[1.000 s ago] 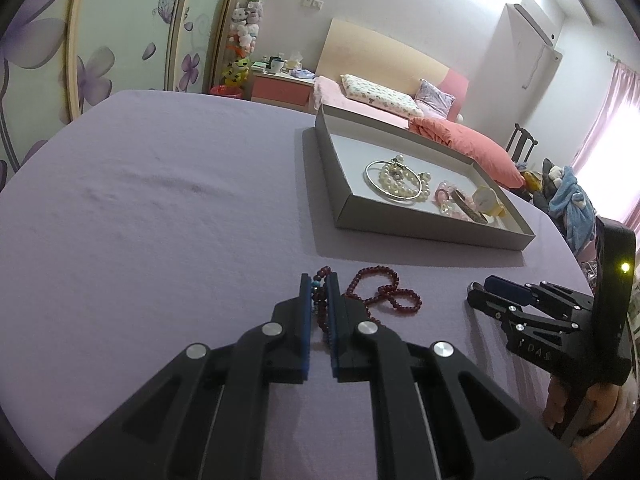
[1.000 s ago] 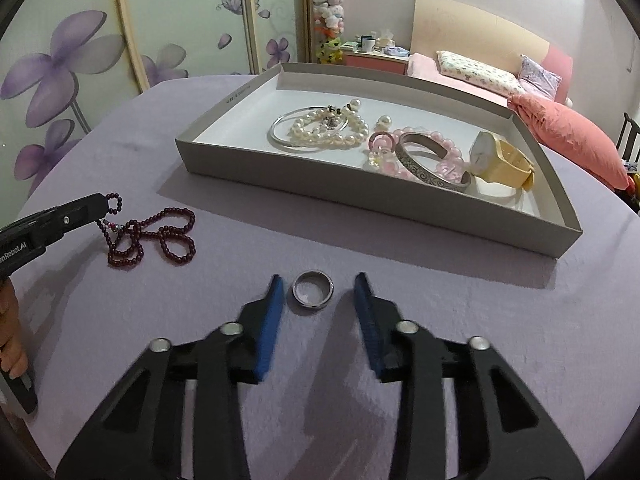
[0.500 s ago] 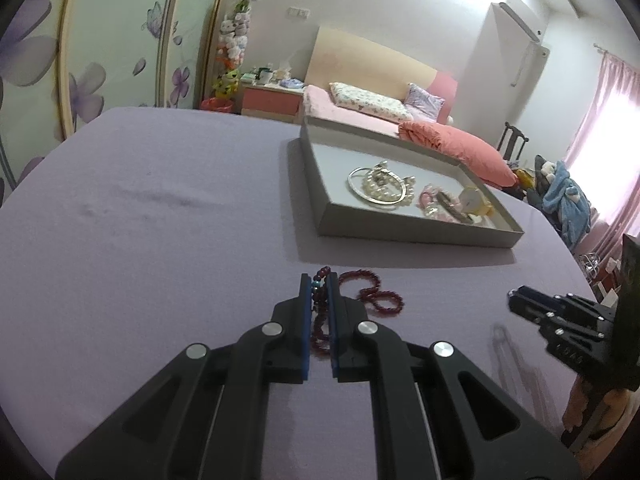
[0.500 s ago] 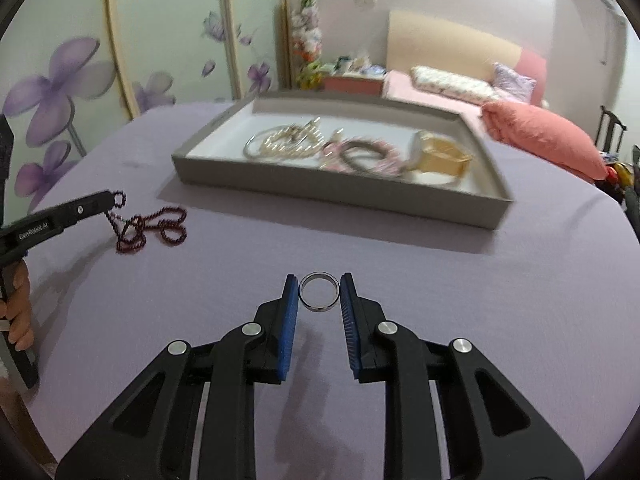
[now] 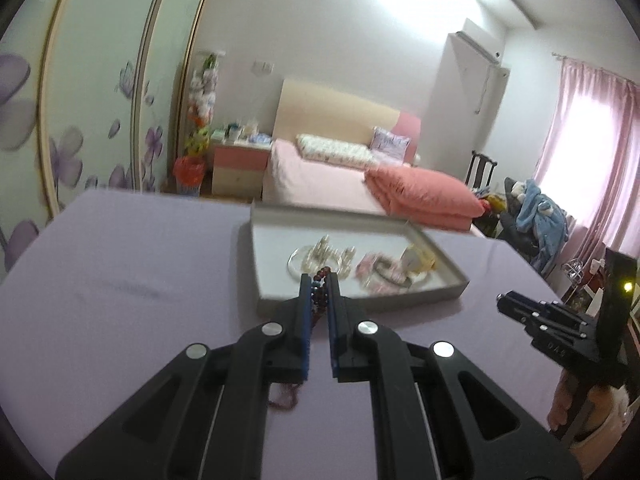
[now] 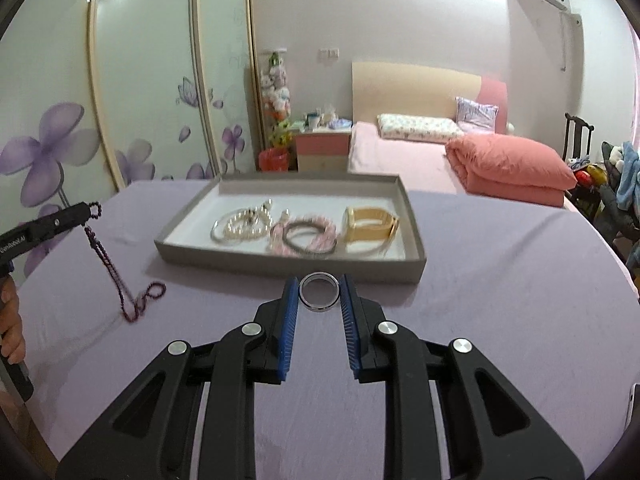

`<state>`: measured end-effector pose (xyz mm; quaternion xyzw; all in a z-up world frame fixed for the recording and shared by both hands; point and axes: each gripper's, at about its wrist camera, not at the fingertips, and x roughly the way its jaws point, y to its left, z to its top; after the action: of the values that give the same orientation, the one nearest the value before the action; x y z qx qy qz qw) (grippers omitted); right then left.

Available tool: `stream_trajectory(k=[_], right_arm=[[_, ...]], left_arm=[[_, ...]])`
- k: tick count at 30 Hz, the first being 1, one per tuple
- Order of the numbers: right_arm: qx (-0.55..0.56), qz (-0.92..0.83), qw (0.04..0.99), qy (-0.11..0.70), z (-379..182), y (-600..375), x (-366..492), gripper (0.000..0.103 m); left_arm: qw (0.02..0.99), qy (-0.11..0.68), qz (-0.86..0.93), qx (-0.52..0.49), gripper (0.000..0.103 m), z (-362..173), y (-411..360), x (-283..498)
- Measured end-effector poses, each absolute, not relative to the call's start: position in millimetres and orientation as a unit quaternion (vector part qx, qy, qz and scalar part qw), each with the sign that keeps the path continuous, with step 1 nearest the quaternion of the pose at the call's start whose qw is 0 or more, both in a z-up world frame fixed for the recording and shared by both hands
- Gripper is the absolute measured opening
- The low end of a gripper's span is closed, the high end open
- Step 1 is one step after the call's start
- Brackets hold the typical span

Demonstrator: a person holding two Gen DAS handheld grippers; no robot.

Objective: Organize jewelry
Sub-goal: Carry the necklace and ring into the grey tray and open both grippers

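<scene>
My left gripper (image 5: 319, 280) is shut on a dark red bead necklace (image 5: 319, 298) and holds it lifted; in the right wrist view the necklace (image 6: 110, 266) hangs from the left gripper (image 6: 90, 210) with its tail on the purple tablecloth. My right gripper (image 6: 320, 284) is shut on a silver ring (image 6: 319, 291), held above the cloth just in front of the grey tray (image 6: 292, 268). The tray (image 5: 360, 302) holds a pearl bracelet (image 6: 246, 224), a pink bead bracelet (image 6: 308, 236) and a yellow watch (image 6: 370, 224).
The round table has a purple cloth (image 6: 500, 280). Behind it are a pink bed (image 6: 404, 152) with a folded coral quilt (image 6: 512, 170), a nightstand (image 6: 322, 148), and sliding wardrobe doors with flower prints (image 6: 52, 148) on the left.
My right gripper closed on the silver ring and lifted it. My left gripper rose with the necklace, pulling most of it off the cloth, and moved toward the tray.
</scene>
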<state>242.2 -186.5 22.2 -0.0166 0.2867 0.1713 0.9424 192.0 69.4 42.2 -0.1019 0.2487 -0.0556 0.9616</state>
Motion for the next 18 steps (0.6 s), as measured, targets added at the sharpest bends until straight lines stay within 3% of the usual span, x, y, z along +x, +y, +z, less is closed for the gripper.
stream_trajectory(k=[18], right_arm=[[0.000, 0.170, 0.956, 0.239, 46.9, -194.3, 252.5, 0.023]], left_arm=[[0.977, 0.184, -0.069, -0.083, 0.008, 102.8, 33.7, 203.8]])
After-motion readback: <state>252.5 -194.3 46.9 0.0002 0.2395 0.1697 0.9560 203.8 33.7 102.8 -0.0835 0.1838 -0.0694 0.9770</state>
